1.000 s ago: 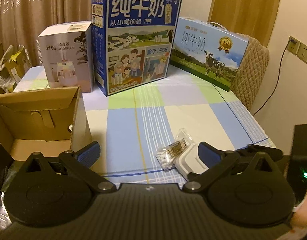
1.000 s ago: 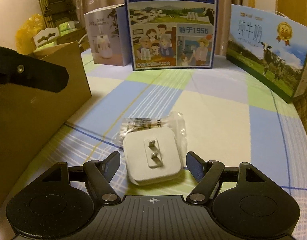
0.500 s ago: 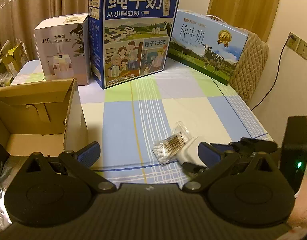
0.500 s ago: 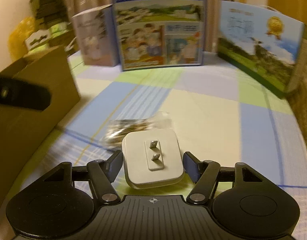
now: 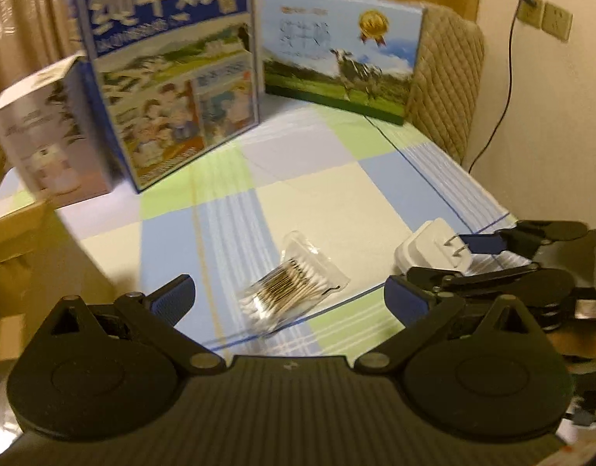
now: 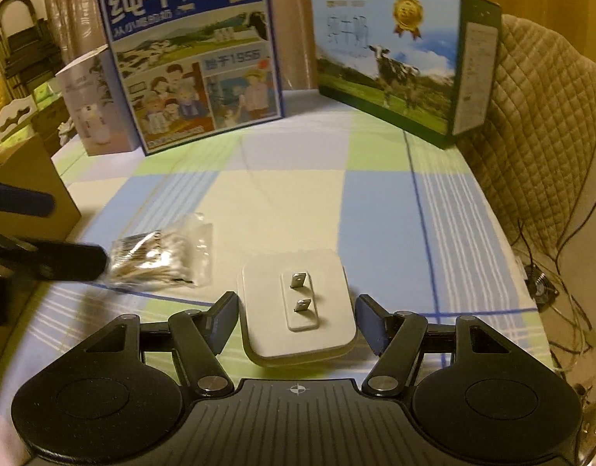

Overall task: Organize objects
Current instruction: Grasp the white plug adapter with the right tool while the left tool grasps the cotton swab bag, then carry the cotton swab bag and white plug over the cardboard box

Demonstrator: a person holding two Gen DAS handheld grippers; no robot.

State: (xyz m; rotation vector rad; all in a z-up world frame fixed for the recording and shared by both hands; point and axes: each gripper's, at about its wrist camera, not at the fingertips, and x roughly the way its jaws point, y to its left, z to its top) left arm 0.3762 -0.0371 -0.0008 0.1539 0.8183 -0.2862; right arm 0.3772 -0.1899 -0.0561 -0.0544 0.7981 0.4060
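The right gripper [image 6: 296, 316], fingers clamped on the white charger [image 6: 298, 305], should lift squarely, while the left gripper [image 5: 288, 297], fingers apart, centres on the cotton swab packet [image 5: 294, 291].

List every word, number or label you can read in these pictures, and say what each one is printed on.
"纯牛奶": tall blue milk carton, top.
"始于1956": same carton, middle panel.
Line under its title: blurred.
Title on the cow milk box: too blurred to read; its side label too small.
White humidifier box: print unreadable.
Cotton swab packet: unreadable.

Domestic room, table setting.
Checked tablecloth [image 6: 298, 202], milk cartons [image 6: 193, 66], curtains [image 5: 26, 11], quilted chair [image 6: 539, 124].
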